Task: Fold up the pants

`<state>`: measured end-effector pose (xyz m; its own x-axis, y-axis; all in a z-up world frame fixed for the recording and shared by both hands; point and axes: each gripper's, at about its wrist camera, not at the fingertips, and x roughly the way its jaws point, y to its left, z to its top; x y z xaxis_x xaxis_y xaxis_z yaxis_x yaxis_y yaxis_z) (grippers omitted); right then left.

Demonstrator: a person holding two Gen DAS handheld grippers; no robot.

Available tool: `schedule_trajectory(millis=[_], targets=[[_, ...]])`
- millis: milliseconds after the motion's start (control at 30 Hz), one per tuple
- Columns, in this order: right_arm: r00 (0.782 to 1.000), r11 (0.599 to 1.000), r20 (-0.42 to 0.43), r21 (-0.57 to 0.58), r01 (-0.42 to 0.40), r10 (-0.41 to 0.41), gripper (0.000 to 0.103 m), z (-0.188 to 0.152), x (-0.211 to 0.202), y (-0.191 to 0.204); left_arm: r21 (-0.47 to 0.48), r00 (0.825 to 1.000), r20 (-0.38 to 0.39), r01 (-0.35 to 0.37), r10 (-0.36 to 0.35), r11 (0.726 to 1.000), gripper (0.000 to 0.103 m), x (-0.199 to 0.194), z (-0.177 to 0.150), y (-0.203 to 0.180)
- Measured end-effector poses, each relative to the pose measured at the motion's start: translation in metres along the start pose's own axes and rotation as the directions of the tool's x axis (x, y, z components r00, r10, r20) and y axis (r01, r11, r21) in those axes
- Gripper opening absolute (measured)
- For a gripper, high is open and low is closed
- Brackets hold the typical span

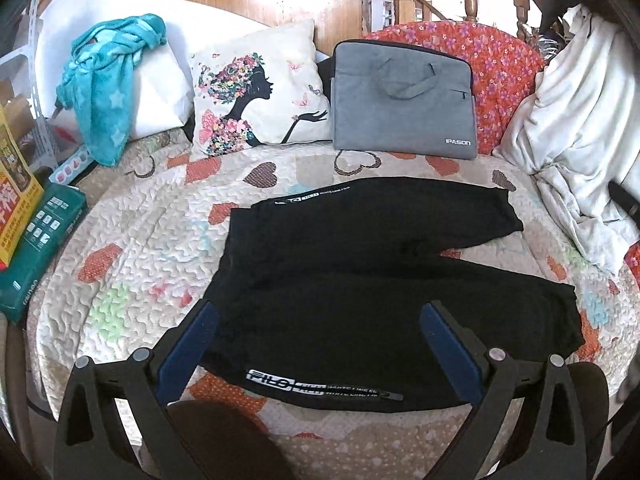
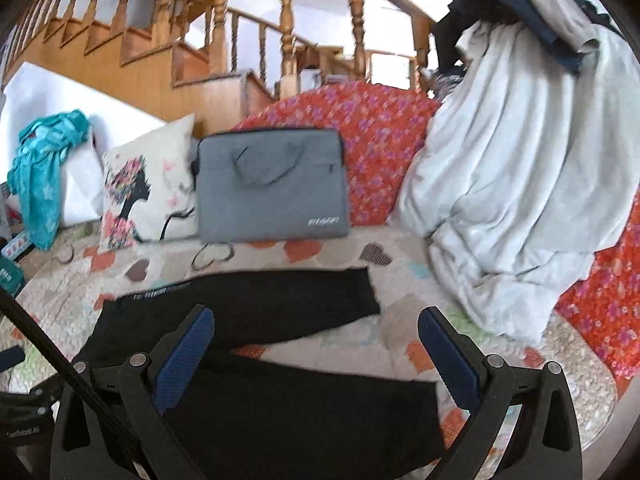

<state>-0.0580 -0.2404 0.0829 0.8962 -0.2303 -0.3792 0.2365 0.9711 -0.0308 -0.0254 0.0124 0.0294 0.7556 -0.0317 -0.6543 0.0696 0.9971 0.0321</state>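
The black pants (image 1: 360,280) are lying flat on the heart-print quilt (image 1: 140,248), waist toward the left and both legs running out to the right. The far leg is ending near the white sheet (image 1: 580,140), and the near leg is reaching almost to the quilt's right edge. A wedge of bare quilt is showing between the two cuffs. The near leg's side seam, with its white lettering and a zip, is lying along the near edge of the pants, just ahead of the left gripper (image 1: 320,344).

The left gripper is hovering over the near leg with its fingers spread wide and nothing between the blue pads (image 1: 188,344). The right gripper (image 2: 316,356) is hanging over the near leg too, closer to the cuff, fingers likewise wide apart and empty. Whether either is touching the cloth cannot be told.

Open quilt is lying left of the waist and behind the far leg, up to the pillow (image 1: 256,92) and the grey bag (image 1: 404,100), which are both leaning against the back. A teal blanket (image 1: 108,80) is draped at the far left, well apart from the pants. Boxes (image 1: 28,216) are crowding the quilt's left edge. The white sheet is spilling down onto the quilt on the right, near the far cuff, and narrowing the room there. A wooden stair railing (image 2: 288,40) is rising behind.
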Motion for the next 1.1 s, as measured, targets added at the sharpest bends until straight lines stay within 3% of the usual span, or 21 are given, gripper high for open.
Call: schedule_trajectory(millis=[67,167,300,600,733,867,1100], targets=[[0.997,1.0,0.075,0.018,0.013,-0.014,0.103,0.006,-0.016,-0.005,0.004,1.0,0.001,-0.015,0.015,1.0,0.101,-0.002,0.0,0.0],[0.991,0.999,0.132,0.037,-0.031,0.026,0.103,0.01,-0.024,-0.009,0.002,1.0,0.001,-0.018,0.018,1.0,0.101,-0.003,-0.001,-0.002],[0.985,0.98,-0.013,0.109,-0.167,0.169,0.103,0.009,0.005,-0.018,0.005,1.0,-0.002,-0.012,0.012,1.0,0.101,-0.004,-0.002,-0.001],[0.974,0.978,-0.096,0.054,-0.203,0.207,0.103,-0.006,0.027,-0.013,-0.031,0.998,-0.047,0.039,-0.041,0.999,0.101,0.007,0.0,0.007],[0.944,0.957,-0.158,0.066,-0.282,0.289,0.103,-0.005,0.051,-0.015,-0.05,0.997,-0.053,0.056,-0.059,0.997,0.101,0.016,0.014,0.022],[0.895,0.943,-0.298,0.061,-0.328,0.331,0.103,-0.003,0.091,-0.011,-0.035,0.999,-0.039,0.007,-0.008,0.999,0.101,0.031,0.037,0.041],[0.869,0.954,-0.402,0.035,-0.299,0.287,0.103,-0.001,0.157,-0.016,-0.034,0.993,-0.118,-0.01,0.006,0.999,0.101,0.092,0.07,0.074]])
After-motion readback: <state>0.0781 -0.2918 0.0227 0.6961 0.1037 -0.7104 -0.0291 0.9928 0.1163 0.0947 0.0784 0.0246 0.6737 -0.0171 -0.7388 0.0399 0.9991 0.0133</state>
